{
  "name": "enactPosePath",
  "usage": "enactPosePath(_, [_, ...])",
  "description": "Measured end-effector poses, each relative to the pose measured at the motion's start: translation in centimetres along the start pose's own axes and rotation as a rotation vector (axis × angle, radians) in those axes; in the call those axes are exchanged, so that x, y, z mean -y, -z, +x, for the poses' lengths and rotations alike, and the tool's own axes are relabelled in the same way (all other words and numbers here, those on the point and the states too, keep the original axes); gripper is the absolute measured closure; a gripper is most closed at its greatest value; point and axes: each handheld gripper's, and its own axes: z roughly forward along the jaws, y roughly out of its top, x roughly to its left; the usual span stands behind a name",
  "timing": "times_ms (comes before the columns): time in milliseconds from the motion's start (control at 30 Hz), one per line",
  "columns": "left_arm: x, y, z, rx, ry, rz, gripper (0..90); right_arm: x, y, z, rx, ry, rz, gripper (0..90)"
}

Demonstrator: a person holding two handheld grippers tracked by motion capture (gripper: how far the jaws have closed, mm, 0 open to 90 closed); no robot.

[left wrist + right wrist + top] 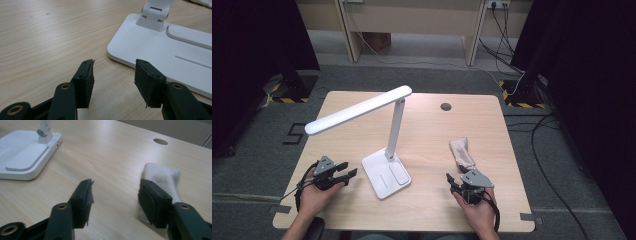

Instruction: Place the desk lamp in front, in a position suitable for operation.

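A: Item one, left gripper (347,169)?
B: Held low over the near left part of the table (427,125), jaws parted with only bare wood between them. In the left gripper view its tips (114,72) sit just short of the near corner of the desk lamp's base (160,50), not touching it

A: Item two, right gripper (453,181)?
B: Near right part of the table, jaws standing wide and gripping nothing. In the right gripper view (115,195) the right-hand jaw stands in front of the near end of the cloth; whether it touches the fabric cannot be told

A: Item three, the cloth (462,152)?
B: Pale beige, folded or crumpled into a narrow strip, lying flat on the wood just beyond the right gripper. Seen close in the right gripper view (162,178), it has a fine woven texture

A: Item four, desk lamp (394,130)?
B: White, base flat on the table between the two grippers, upright stem, long head angled out to the left above the tabletop

A: Anything else?
B: A round cable hole (445,106) near the far edge of the table
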Motion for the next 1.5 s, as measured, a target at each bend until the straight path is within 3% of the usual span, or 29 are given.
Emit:
enactPosePath(233, [-0.1,-0.2,-0.2,0.003,0.023,0.044,57.6,-0.2,-1.4,0.5,-0.075,-0.022,0.032,48.3])
enactPosePath(333, [-0.2,-0.2,-0.8,-0.019,0.040,0.087,66.1,-0.8,-2.1,0.8,-0.133,-0.053,0.059,54.1])
enactPosePath(367, [-0.2,-0.2,-0.8,-0.019,0.040,0.087,70.3,-0.8,-2.1,0.8,-0.133,-0.053,0.059,54.1])
enactPosePath(400, [-0.1,-0.1,-1.0,-0.036,0.025,0.110,70.3,-1.1,-2.2,1.0,-0.150,-0.047,0.076,58.8])
enactPosePath(433, [-0.1,-0.1,-1.3,-0.043,0.011,0.133,76.8,-1.8,-2.8,1.7,-0.173,-0.022,0.107,69.7])
enactPosePath(467, [-0.1,-0.1,-1.3,-0.043,0.011,0.133,78.1,-1.8,-2.8,1.7,-0.173,-0.022,0.107,69.7])
enactPosePath(500, [-0.1,0.1,-1.5,-0.036,0.017,0.140,80.2,-2.5,-3.4,2.3,-0.191,-0.001,0.125,77.3])
enactPosePath(567, [-0.1,0.0,-1.6,-0.039,0.014,0.146,81.1,-3.0,-3.8,2.6,-0.201,0.011,0.135,79.3])
enactPosePath(600, [0.1,-0.1,-1.4,-0.030,0.024,0.159,82.2,-3.9,-4.7,3.3,-0.237,0.015,0.141,80.0])
enactPosePath(667, [0.2,-0.1,-1.3,-0.009,0.057,0.165,82.2,-4.6,-5.3,3.9,-0.269,0.005,0.152,74.0])
enactPosePath(733, [0.3,-0.1,-1.2,-0.008,0.059,0.164,81.9,-5.2,-6.1,4.4,-0.307,-0.012,0.163,65.5])
enactPosePath(767, [0.2,-0.2,-1.2,-0.008,0.064,0.159,81.9,-5.2,-6.1,4.4,-0.307,-0.012,0.163,65.5])
enactPosePath(800, [0.1,-0.2,-1.2,-0.002,0.059,0.159,81.0,-6.4,-6.7,4.9,-0.320,-0.028,0.129,55.2])
enactPosePath(833, [0.1,-0.3,-1.3,0.002,0.065,0.153,81.0,-6.4,-6.7,4.9,-0.320,-0.028,0.129,55.2])
enactPosePath(867, [-0.1,-0.7,-1.4,0.006,0.070,0.151,79.8,-8.1,-7.2,5.0,-0.334,-0.024,0.086,52.8])
enactPosePath(900, [-0.1,-0.7,-1.4,0.006,0.070,0.151,79.4,-8.1,-7.2,5.0,-0.334,-0.024,0.086,52.8])
enactPosePath(933, [-0.1,-0.8,-1.4,0.001,0.069,0.156,79.4,-9.3,-7.4,5.0,-0.335,-0.017,0.064,51.9])
enactPosePath(967, [-0.3,-1.1,-1.3,-0.003,0.071,0.158,78.2,-11.8,-8.0,4.8,-0.328,-0.001,0.024,50.5])
enactPosePath(1033, [-0.3,-1.3,-1.2,-0.002,0.074,0.164,78.0,-13.5,-8.4,4.7,-0.328,-0.002,0.006,50.4])
enactPosePath(1067, [-0.3,-1.3,-1.2,-0.002,0.074,0.164,78.0,-13.5,-8.4,4.7,-0.328,-0.002,0.006,50.4])
enactPosePath(1100, [-0.3,-1.4,-1.2,0.001,0.076,0.161,77.9,-14.8,-8.7,4.7,-0.317,0.013,-0.012,50.4])
enactPosePath(1500, [-1.0,-2.6,-1.3,0.004,0.083,0.159,76.8,-16.5,-10.5,5.9,-0.300,-0.032,-0.035,53.7])
